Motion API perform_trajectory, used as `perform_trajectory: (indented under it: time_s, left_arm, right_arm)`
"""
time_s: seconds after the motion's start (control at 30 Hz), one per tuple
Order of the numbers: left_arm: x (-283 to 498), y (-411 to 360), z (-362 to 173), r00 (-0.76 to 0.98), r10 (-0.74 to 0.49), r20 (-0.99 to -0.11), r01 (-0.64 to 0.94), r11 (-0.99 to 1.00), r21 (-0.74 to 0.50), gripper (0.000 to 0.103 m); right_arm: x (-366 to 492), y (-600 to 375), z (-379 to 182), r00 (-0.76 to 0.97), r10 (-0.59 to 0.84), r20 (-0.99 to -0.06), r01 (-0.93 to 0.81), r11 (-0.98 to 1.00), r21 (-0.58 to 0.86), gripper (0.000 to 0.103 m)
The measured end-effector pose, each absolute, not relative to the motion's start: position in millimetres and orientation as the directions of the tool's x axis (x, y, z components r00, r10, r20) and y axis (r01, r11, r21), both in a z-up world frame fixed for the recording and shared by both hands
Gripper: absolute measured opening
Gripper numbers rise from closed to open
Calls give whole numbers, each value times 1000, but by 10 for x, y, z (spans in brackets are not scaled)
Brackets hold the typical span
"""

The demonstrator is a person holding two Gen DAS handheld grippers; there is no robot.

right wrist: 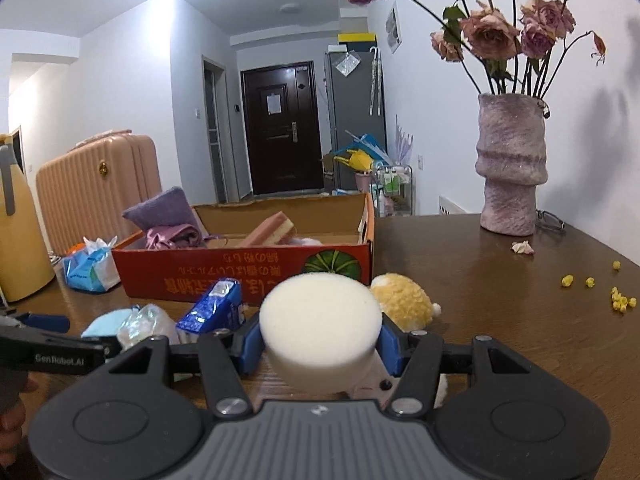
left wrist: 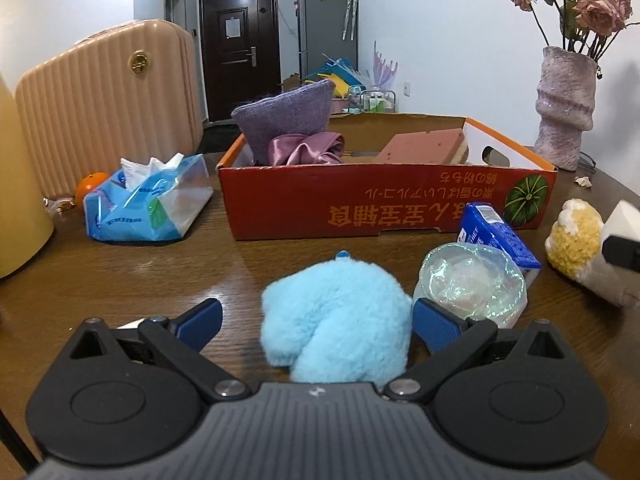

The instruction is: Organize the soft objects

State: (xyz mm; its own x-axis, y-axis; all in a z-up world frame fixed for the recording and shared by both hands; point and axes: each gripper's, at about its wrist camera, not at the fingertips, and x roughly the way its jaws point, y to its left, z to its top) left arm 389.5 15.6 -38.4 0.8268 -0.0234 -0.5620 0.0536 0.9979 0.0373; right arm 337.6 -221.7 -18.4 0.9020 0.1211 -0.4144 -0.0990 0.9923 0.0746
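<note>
A dark wooden bench (left wrist: pixel 120 264) is carrying everything, with a hallway door and a pink suitcase (left wrist: pixel 108 108) sitting behind it. Along the back of the bench the red box (left wrist: pixel 360 200) is standing open-topped, and it is already holding a purple cloth (left wrist: pixel 288 120), a satin piece (left wrist: pixel 308 148) and a pink sponge (left wrist: pixel 424 144), so it is evidently serving as your collecting bin.

Your left gripper (left wrist: pixel 316 320) is lying low over the bench with its jaws spread wide on either side of the blue puff (left wrist: pixel 336 320); the right pad is touching the fluff, the left one is standing apart, so nothing is being squeezed yet. You are straddling the puff across its middle, probably because loose fur gives way and a central bite is safer.

Your right gripper (right wrist: pixel 320 344) is holding the white sponge (right wrist: pixel 320 320), jaws closed against its sides at roughly its own width, and carrying it clear of the bench, facing the box.

Beside the puff a clear bag (left wrist: pixel 472 280), a blue pack (left wrist: pixel 500 240) and a yellow plush (left wrist: pixel 576 240) are waiting just in front of the box. The tissue pack (left wrist: pixel 148 200) is sitting left of it.
</note>
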Motion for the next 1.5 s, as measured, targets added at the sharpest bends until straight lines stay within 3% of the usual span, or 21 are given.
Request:
perform_trajectory:
  time_s: [0.53, 0.67, 0.73, 0.93, 1.5]
  left_arm:
    - [4138, 196, -506, 780, -55, -624, 64, 998, -8, 102]
    - [4143, 225, -498, 781, -71, -621, 69, 997, -27, 80]
    - [4151, 230, -499, 772, -104, -627, 94, 994, -49, 76]
    - [4119, 251, -467, 782, -128, -610, 107, 992, -71, 76]
    - [4019, 374, -326, 842, -19, -540, -10, 999, -51, 76]
  right_arm:
    - [3362, -2220, -186, 902, 124, -413, -97, 992, 86, 57]
    - [3371, -2218, -196, 902, 132, -411, -102, 990, 94, 57]
    - [3396, -2205, -225, 901, 121, -418, -94, 992, 85, 57]
    - [3378, -2198, -219, 914, 89, -397, -71, 996, 61, 57]
    - [3392, -2233, -208, 930, 66, -362, -50, 997, 53, 57]
